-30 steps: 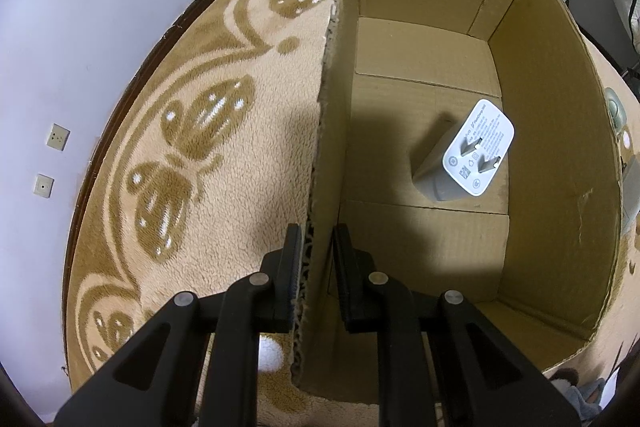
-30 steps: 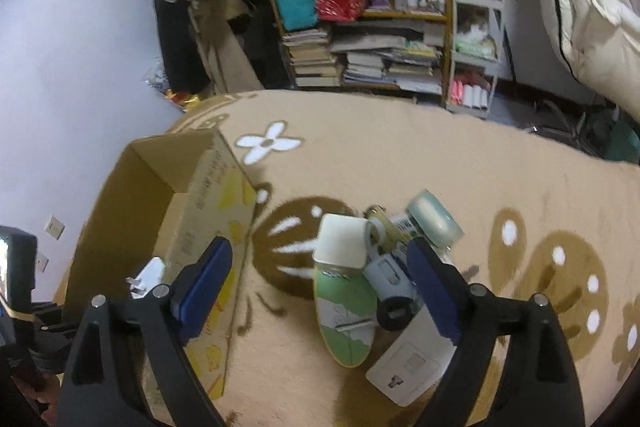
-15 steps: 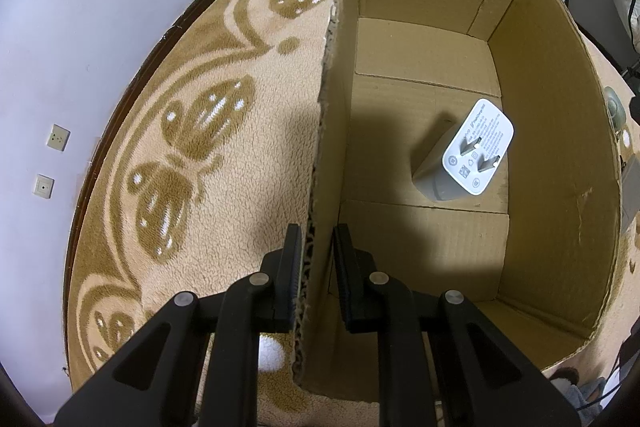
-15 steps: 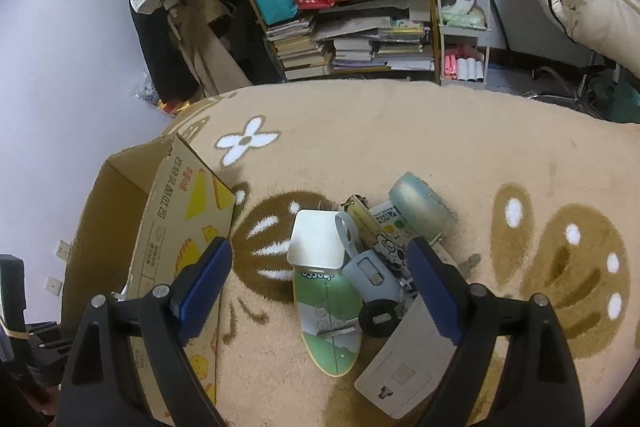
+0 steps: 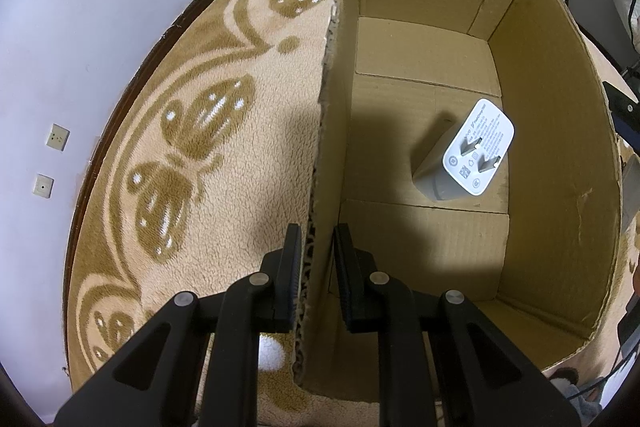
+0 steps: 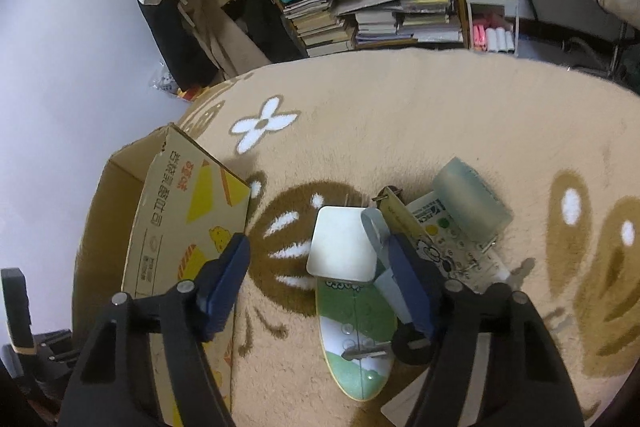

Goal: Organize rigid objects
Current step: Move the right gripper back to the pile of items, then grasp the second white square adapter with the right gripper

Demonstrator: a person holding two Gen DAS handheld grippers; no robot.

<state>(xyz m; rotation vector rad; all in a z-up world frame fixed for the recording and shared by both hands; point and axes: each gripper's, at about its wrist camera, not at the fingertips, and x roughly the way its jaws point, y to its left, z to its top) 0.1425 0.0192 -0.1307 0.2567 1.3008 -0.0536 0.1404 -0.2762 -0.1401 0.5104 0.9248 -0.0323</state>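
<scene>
While prongs face up, charger stands tilted in box.

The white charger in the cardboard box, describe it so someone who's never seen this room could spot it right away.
Find the open cardboard box on the tan patterned rug. The white charger is the only item on its floor, nearer the right wall: a rounded white block showing two metal prongs and grey printed text.

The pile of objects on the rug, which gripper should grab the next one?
Right. The right gripper hangs open over the pile; the left gripper has its jaws around the cardboard box wall.
</scene>
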